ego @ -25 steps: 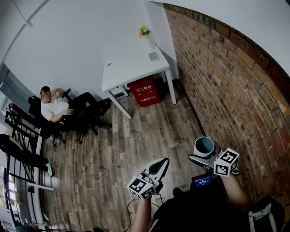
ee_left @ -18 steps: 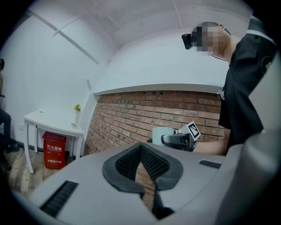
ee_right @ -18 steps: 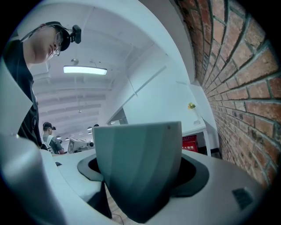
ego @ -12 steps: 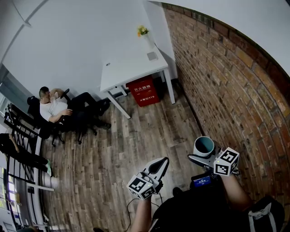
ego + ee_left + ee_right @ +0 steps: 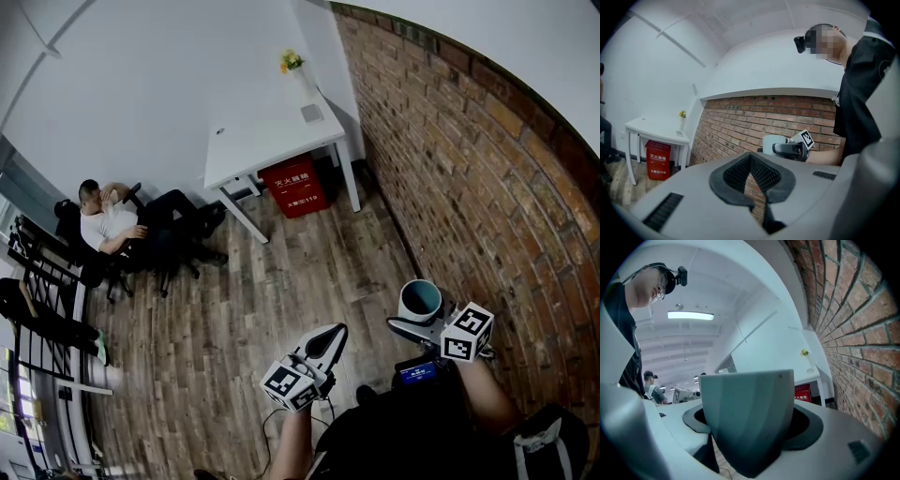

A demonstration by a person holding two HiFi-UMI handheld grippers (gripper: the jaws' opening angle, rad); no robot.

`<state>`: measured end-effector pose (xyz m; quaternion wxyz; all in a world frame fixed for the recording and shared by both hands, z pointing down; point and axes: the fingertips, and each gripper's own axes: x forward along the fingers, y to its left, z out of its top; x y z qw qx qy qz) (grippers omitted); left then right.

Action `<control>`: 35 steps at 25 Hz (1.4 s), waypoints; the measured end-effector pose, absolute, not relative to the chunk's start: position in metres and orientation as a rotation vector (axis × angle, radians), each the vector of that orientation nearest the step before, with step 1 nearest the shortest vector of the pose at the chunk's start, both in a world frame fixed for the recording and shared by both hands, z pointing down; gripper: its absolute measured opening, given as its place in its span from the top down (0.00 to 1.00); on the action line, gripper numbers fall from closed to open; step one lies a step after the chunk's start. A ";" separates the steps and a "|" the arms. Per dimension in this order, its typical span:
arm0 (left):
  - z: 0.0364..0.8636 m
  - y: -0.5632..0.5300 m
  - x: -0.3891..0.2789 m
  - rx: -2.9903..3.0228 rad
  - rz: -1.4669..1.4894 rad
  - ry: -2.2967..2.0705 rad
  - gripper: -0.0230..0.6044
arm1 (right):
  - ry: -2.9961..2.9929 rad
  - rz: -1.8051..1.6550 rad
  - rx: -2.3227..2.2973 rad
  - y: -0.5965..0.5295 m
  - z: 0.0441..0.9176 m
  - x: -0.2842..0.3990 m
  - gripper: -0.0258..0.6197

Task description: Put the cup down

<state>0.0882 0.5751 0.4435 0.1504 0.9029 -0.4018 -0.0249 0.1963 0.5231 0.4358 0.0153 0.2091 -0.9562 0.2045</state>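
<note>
Far ahead and to the left of the left tool (image 5: 325, 343), a person (image 5: 111, 226) sits in a dark chair. The white tabletop (image 5: 267, 141) stands well ahead of both tools, against the white wall. It carries a small vase of yellow flowers (image 5: 292, 63) at its far corner, and a red box (image 5: 296, 186) sits on the floor under it.

The left tool is held over the wood floor (image 5: 281, 272) with its jaws pressed together – nothing is between the pads.

Just to its right, the right tool (image 5: 418, 322) has its jaws clamped on the lower body of the cup (image 5: 420, 301). The cup sits upright in that grip, mouth up and teal inside, in the air above the floor and well apart from the tabletop. In the right gripper view its grey-green side fills the gap between the jaws.

The brick wall (image 5: 487, 206) runs close along the right tool's right side.
</note>
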 end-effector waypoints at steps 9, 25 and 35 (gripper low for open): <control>0.449 0.554 0.106 2.580 -0.070 -1.189 0.95 | -2.978 0.640 0.642 0.495 0.444 0.218 0.33; 0.459 0.418 0.076 2.599 0.021 -1.248 0.95 | -2.945 0.587 0.676 0.362 0.459 0.201 0.33; 0.482 0.248 -0.018 2.641 0.017 -1.218 0.95 | -2.910 0.568 0.791 0.199 0.481 0.123 0.33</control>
